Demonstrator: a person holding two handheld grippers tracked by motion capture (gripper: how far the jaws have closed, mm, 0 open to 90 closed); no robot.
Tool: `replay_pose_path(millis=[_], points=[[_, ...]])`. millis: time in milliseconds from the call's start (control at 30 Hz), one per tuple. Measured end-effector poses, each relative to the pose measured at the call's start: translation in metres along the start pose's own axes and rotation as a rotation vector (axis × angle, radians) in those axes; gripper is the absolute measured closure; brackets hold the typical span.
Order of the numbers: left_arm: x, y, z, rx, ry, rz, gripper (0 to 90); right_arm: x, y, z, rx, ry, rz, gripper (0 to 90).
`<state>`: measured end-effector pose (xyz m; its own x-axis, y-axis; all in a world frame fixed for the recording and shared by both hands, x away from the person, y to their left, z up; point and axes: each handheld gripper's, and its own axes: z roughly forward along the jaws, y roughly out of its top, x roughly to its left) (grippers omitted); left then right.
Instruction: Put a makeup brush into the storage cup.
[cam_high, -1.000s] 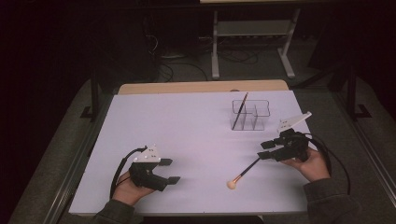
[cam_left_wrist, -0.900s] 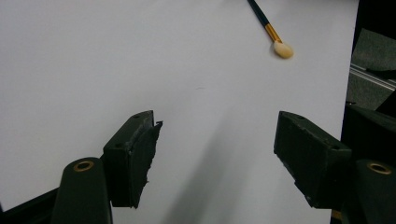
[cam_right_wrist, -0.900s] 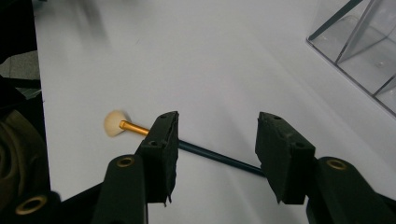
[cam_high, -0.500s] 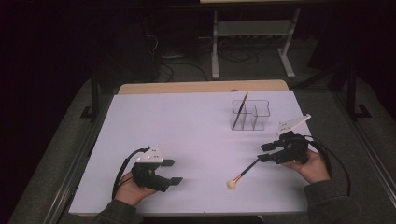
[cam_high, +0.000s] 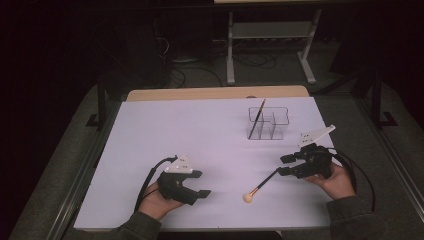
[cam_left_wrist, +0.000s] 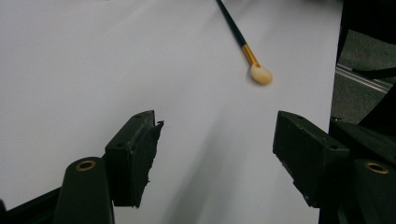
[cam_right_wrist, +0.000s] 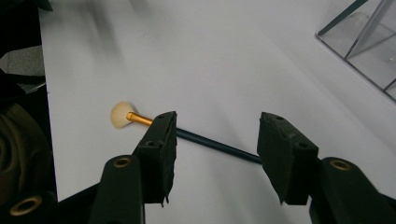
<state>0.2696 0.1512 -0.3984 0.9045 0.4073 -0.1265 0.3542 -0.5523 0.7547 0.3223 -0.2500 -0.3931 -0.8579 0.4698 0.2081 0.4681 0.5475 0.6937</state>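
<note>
A thin black makeup brush (cam_high: 262, 185) with a gold ferrule and a cream head lies on the white table, head toward the front edge. My right gripper (cam_high: 285, 165) is open at the handle's far end. In the right gripper view the brush (cam_right_wrist: 201, 140) runs across between the open jaws of my right gripper (cam_right_wrist: 215, 149), below them on the table. My left gripper (cam_high: 200, 183) rests open at the front left, jaws pointing toward the brush. In the left gripper view the brush (cam_left_wrist: 243, 39) lies well ahead of my left gripper (cam_left_wrist: 217, 154), which is empty.
A clear compartment organizer (cam_high: 269, 123) stands at the back right with a second dark brush (cam_high: 259, 116) leaning upright in it; its corner (cam_right_wrist: 369, 46) appears in the right gripper view. The table's front edge (cam_high: 200, 229) is close to both hands.
My right gripper has dropped slightly toward the brush handle. My left gripper has edged a little to the right. The brush has not moved.
</note>
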Motion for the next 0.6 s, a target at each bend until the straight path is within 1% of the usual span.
replay_pose_path(millis=[33, 100, 233, 300, 333, 400, 433, 500, 533, 567, 600], points=[[-0.002, 0.003, 0.003, 0.000, -0.003, -0.003, 30.1, 0.001, 0.000, -0.001, -0.001, 0.000, 0.007, 46.1], [-0.004, 0.008, 0.008, 0.012, -0.002, 0.013, 30.1, 0.001, -0.001, -0.002, -0.009, -0.006, -0.005, 45.9], [-0.009, 0.019, 0.018, 0.029, -0.011, 0.015, 30.3, 0.001, -0.003, -0.003, -0.019, -0.004, 0.005, 45.4], [-0.012, 0.024, 0.022, 0.034, -0.012, 0.023, 30.4, 0.001, -0.004, -0.003, -0.018, -0.008, 0.004, 45.1], [-0.013, 0.026, 0.024, 0.042, -0.012, 0.034, 30.4, 0.001, -0.004, -0.002, -0.022, -0.009, 0.005, 45.1], [-0.016, 0.031, 0.029, 0.044, -0.013, 0.032, 30.8, 0.001, -0.004, -0.002, -0.025, -0.008, 0.002, 44.9], [-0.017, 0.034, 0.031, 0.050, -0.010, 0.037, 30.8, 0.002, -0.004, -0.001, -0.021, -0.010, 0.007, 44.7], [-0.018, 0.038, 0.036, 0.062, -0.006, 0.037, 31.2, 0.001, -0.004, 0.000, -0.017, -0.015, -0.004, 44.4], [-0.018, 0.040, 0.037, 0.078, -0.007, 0.044, 31.2, 0.002, -0.004, 0.000, -0.015, -0.016, -0.003, 44.2], [-0.019, 0.042, 0.039, 0.072, -0.003, 0.037, 31.5, 0.002, -0.005, 0.000, -0.017, -0.018, -0.002, 44.2], [-0.019, 0.044, 0.040, 0.082, -0.004, 0.042, 31.5, 0.002, -0.005, 0.000, -0.016, -0.020, 0.001, 44.2]])
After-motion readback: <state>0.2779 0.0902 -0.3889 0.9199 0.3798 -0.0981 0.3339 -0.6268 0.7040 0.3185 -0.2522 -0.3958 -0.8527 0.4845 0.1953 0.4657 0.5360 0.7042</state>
